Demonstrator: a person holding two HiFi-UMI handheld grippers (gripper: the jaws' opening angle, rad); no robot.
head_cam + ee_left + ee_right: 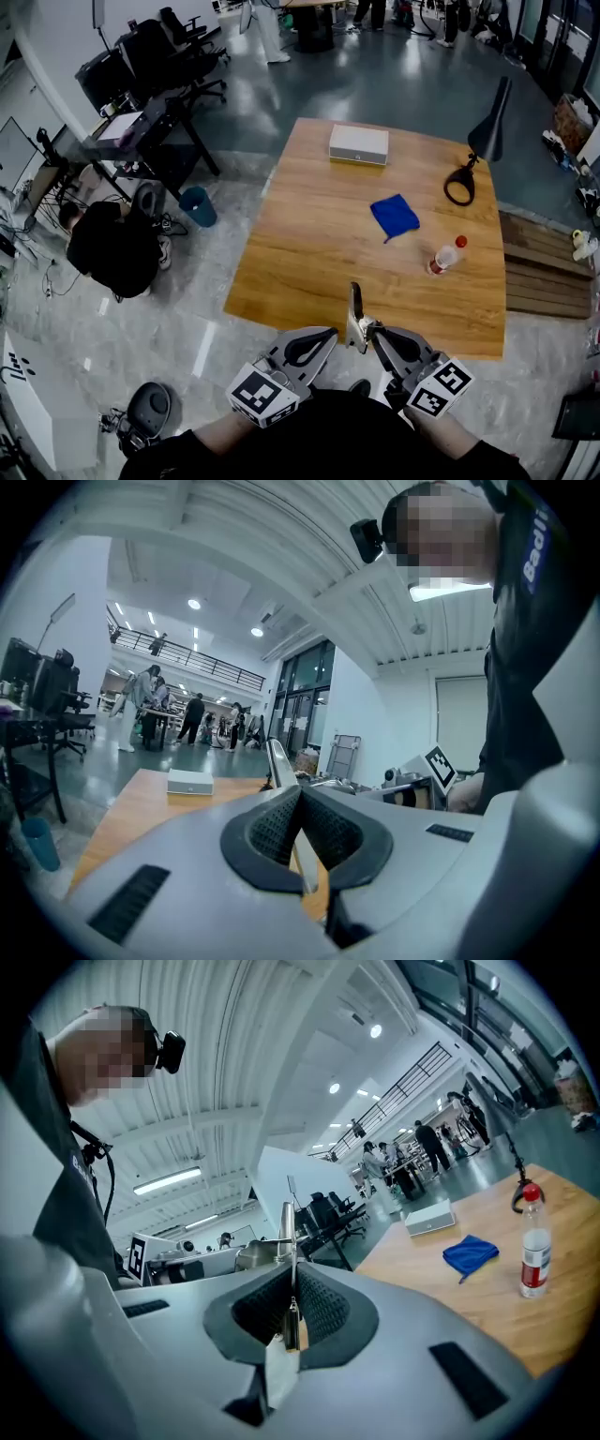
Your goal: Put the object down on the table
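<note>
A shiny metal tool [355,314] with a narrow upright blade hangs just over the near edge of the wooden table [309,253]. Both grippers meet at it from either side. My left gripper [340,334] comes in from the left, my right gripper [374,335] from the right. In the left gripper view the dark pads [272,829] are pressed together on a thin metal strip of the tool [277,762]. In the right gripper view the right gripper [292,1321] is likewise shut on a thin metal part, and the tool's blade [286,1232] rises beyond it.
On the table lie a blue cloth [395,215], a plastic bottle with a red cap [446,256], a white box [358,143] and a black desk lamp [478,150]. A blue bin [198,205], office chairs [159,56] and a black bag [112,248] stand left of the table.
</note>
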